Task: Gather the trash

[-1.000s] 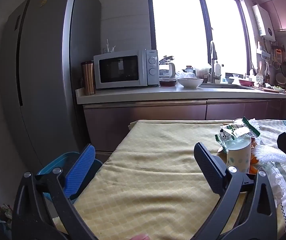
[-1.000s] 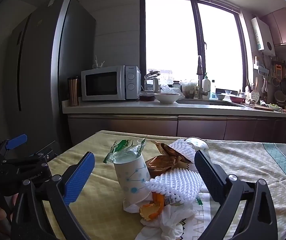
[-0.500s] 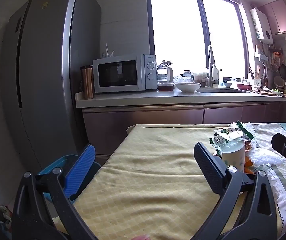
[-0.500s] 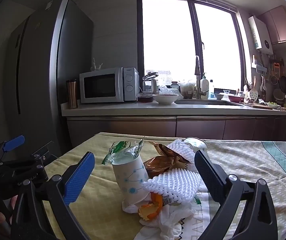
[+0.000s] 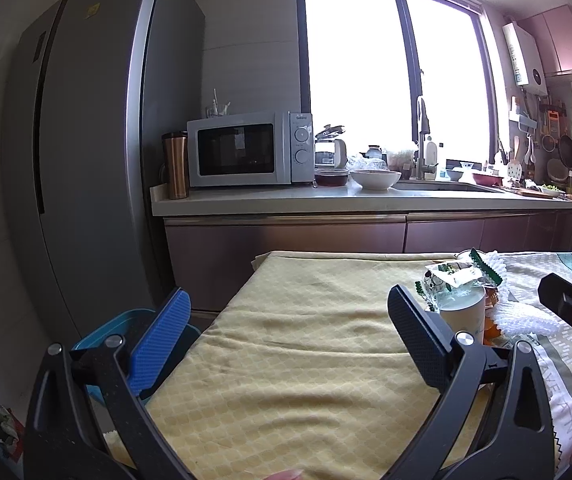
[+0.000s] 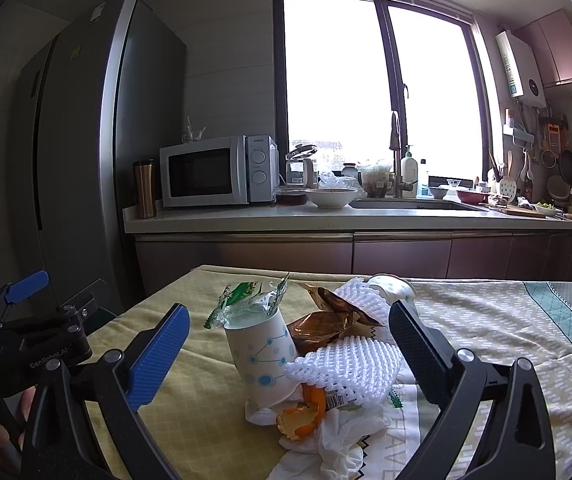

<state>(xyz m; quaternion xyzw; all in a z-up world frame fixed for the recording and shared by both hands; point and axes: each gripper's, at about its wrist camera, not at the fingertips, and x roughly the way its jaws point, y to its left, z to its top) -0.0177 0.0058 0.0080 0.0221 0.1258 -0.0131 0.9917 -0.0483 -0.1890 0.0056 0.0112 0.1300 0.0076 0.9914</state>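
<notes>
A heap of trash lies on the table: a white paper cup (image 6: 260, 356) with a green wrapper (image 6: 248, 300) stuffed in it, a brown foil bag (image 6: 328, 320), white foam net (image 6: 350, 368), orange peel (image 6: 300, 416) and crumpled tissue (image 6: 338, 440). My right gripper (image 6: 288, 350) is open, its fingers either side of the heap, a little short of it. My left gripper (image 5: 286, 340) is open over bare yellow cloth, with the cup (image 5: 462, 312) to its right. A blue bin (image 5: 126, 328) sits low beside the table's left edge.
The table wears a yellow cloth (image 5: 306, 340) and a patterned cloth (image 6: 506, 320). Behind stand a grey fridge (image 5: 94, 160), a kitchen counter (image 5: 366, 200) with a microwave (image 5: 246, 152), a bowl (image 5: 374, 178) and a sink. The left gripper (image 6: 26, 320) shows at the right wrist view's left edge.
Both views have tilted up slightly and drawn back a little, so the trash sits lower in the frames. The grippers stay open and the heap has not moved.
</notes>
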